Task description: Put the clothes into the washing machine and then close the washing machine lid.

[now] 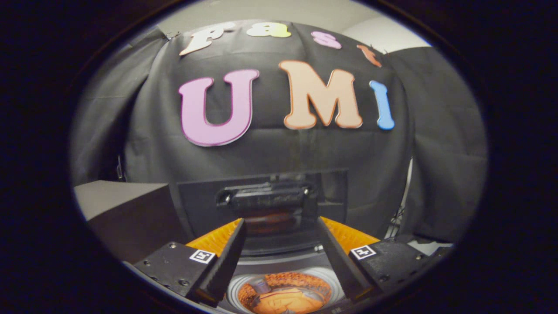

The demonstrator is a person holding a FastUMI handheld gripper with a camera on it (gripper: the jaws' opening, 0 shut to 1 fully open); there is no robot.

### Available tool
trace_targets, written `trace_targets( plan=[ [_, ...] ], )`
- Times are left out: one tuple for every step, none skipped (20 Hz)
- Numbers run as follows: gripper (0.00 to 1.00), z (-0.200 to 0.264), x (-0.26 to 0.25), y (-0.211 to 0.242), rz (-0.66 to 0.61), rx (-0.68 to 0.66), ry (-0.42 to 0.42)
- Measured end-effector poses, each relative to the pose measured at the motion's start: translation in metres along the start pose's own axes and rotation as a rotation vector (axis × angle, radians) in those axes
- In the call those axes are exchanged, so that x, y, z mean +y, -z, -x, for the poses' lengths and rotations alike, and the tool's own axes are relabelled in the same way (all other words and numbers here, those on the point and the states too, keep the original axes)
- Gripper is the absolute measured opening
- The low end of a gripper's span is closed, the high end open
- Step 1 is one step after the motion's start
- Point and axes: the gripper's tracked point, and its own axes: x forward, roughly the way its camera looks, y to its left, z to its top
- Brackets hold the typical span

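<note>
Now we see the raised lid (261,205) standing at frame centre, not yet shut; clothes (285,296) lie in the washer drum (235,285) at bottom centre. Our gripper (281,255) hangs above it, fingers spread, holding nothing. Closing is what we judge left.

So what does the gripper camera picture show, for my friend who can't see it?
The open gripper hangs over the washing machine drum, where orange clothes already lie. Beyond the fingers, the raised dark lid stands upright, not yet closed.
</note>
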Motion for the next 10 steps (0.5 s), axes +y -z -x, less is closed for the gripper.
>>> trace_targets(
  plan=[
    [0.97, -0.002, 0.005, -0.009, 0.010, -0.024, -0.016],
    [0.97, -0.004, 0.008, -0.019, 0.030, -0.036, -0.022],
    [0.97, -0.008, 0.007, -0.027, 0.052, -0.040, -0.020],
    [0.97, -0.012, 0.012, -0.039, 0.056, -0.058, -0.035],
    [0.97, -0.020, 0.018, -0.050, 0.046, -0.077, -0.048],
    [0.97, -0.027, 0.023, -0.061, 0.046, -0.094, -0.056],
    [0.98, -0.035, 0.024, -0.072, 0.060, -0.114, -0.059],
    [0.98, -0.047, 0.023, -0.081, 0.079, -0.126, -0.050],
    [0.98, -0.054, 0.024, -0.090, 0.081, -0.138, -0.048],
    [0.98, -0.063, 0.029, -0.097, 0.075, -0.155, -0.058]
  ],
)
